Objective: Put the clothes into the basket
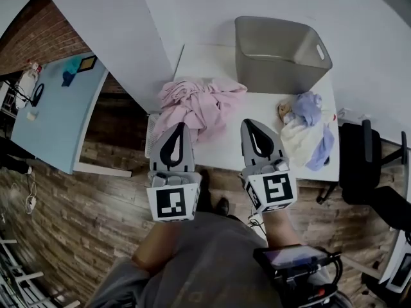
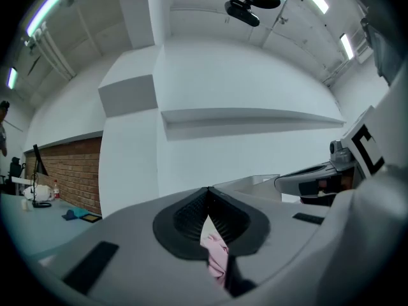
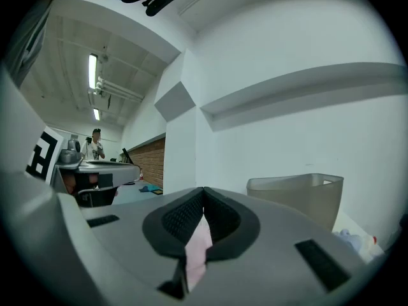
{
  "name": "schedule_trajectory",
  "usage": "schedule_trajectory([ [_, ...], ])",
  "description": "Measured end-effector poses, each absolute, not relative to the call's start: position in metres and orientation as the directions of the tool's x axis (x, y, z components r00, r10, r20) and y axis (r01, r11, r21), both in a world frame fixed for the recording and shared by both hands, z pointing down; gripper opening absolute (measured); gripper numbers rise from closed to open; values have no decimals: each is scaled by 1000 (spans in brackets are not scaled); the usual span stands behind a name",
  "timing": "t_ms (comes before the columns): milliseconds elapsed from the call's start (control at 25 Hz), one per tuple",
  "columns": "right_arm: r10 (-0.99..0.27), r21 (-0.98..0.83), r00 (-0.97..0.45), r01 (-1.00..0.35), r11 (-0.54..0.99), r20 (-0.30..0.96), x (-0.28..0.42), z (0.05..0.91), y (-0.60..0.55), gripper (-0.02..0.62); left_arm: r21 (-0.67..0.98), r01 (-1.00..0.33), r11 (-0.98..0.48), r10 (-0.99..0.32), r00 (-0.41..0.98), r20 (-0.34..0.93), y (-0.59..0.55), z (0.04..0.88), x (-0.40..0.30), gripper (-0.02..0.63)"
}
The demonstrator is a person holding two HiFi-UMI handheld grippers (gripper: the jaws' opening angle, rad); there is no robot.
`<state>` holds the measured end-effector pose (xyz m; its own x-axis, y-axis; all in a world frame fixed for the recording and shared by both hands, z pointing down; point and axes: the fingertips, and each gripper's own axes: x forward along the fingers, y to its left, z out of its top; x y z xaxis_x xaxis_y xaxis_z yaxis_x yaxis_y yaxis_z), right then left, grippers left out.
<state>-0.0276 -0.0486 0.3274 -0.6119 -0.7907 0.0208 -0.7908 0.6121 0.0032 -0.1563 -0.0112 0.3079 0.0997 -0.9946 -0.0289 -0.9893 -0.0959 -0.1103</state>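
Left tongs [image 1: 180, 130] and right tongs [image 1: 250, 126] were both pinched fully closed, pointing level above the near edge of the worktop [image 1: 263, 104]. Pink showed through the slit under each set of tips, but it looked like the pile beyond, not a hold.

The pink clothes [image 1: 199, 104] lay bunched just past the left tongs, with part of the pile over the near-left edge. A second heap [image 1: 307, 130], white and lavender-blue, sat at the right with cloth hanging off the near edge.

Likely risks:
- The tongs would only shove cloth unless opened first.
- A nudge could send an overhanging heap to the floor.
- A one-fold grab could leave the rest trailing and snag the rim.

The basket [image 1: 276, 69] stood at the far back, upright, with nothing visible inside.
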Motion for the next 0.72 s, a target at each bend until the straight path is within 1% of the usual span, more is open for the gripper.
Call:
schedule_trajectory([
  [200, -758, -16, -646, -762, 647, 88, -37, 356, -61, 6, -86, -995, -53, -999, 53, 10, -17, 335, -169, 8],
  [720, -685, -27, -689, -709, 704, 236, -73, 434, -73, 6, -17, -1000, -15, -992, 12, 122, -37, 427, -198, 9],
])
